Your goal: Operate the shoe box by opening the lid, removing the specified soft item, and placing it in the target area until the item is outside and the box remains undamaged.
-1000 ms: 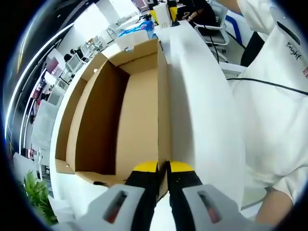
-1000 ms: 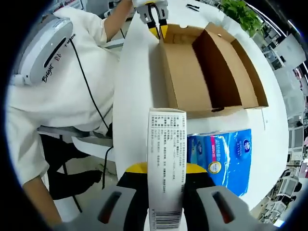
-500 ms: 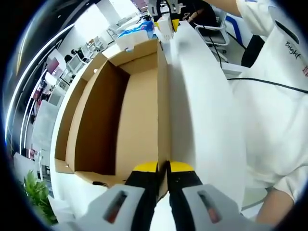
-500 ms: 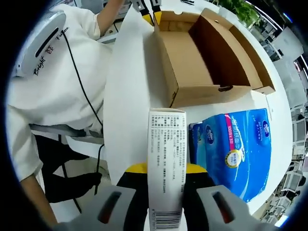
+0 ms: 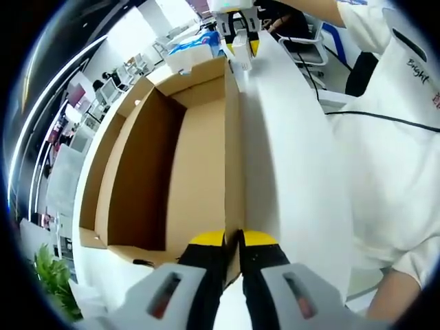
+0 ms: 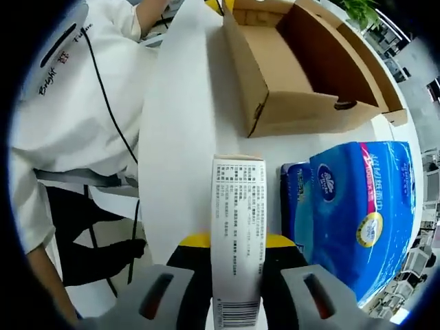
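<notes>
The open brown shoe box [image 5: 172, 172] lies on the white table [image 5: 289, 151], and nothing shows inside it. My left gripper [image 5: 234, 237] is shut on the rim of the box's near long wall. The box [image 6: 302, 69] and the left gripper [image 6: 221, 5] also appear at the top of the right gripper view. My right gripper [image 6: 237, 240] is shut on a slim white pack [image 6: 237, 227] with printed text and a barcode, held over the table short of the box's end. In the left gripper view the right gripper [image 5: 242, 42] and its pack [image 5: 242, 58] hang past the box's far end.
A blue tissue pack [image 6: 350, 206] lies on the table beside the held pack and near the box's end wall; it shows too as the blue pack [image 5: 199, 42]. A person in a white shirt [image 6: 75, 103] sits along the table edge. A green plant [image 5: 51, 275] stands by the box's corner.
The right gripper with its pack has come down toward the table beside the blue tissue pack and entered the left gripper view. The left gripper and box have not moved.
</notes>
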`<state>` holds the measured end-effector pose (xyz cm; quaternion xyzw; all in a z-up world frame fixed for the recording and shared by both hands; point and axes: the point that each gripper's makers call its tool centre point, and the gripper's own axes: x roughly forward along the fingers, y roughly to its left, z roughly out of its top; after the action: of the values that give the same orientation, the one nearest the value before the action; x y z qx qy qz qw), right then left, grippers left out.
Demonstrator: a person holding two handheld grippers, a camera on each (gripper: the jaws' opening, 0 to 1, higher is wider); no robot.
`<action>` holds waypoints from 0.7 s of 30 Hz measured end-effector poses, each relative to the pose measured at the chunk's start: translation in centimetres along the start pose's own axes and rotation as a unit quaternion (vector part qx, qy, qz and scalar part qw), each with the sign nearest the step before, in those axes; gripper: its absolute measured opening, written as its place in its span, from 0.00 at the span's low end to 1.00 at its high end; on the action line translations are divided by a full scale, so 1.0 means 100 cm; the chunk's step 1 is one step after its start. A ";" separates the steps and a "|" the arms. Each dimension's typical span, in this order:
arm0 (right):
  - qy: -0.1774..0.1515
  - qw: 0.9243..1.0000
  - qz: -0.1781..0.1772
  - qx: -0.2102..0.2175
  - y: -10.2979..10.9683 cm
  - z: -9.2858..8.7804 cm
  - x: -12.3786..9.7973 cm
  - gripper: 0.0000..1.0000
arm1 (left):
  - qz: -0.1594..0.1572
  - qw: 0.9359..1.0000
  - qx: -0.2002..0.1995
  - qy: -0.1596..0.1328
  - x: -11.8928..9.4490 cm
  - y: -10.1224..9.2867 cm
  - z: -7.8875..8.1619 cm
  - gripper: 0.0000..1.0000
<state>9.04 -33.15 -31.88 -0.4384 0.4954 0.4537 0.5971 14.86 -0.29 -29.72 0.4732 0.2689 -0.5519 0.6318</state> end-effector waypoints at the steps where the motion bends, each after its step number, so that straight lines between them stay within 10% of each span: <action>1: 0.001 1.000 0.001 0.001 0.000 0.000 0.001 0.22 | 0.000 1.000 0.000 0.001 0.000 0.000 0.000 0.06; 21: 0.039 0.998 -0.034 -0.026 -0.010 -0.003 0.013 0.22 | -0.002 1.000 0.003 0.004 0.001 0.001 -0.001 0.06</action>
<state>10.08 -33.47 -33.15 -0.4875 0.4911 0.4285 0.5810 14.96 -0.25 -29.79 0.4769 0.2711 -0.5520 0.6280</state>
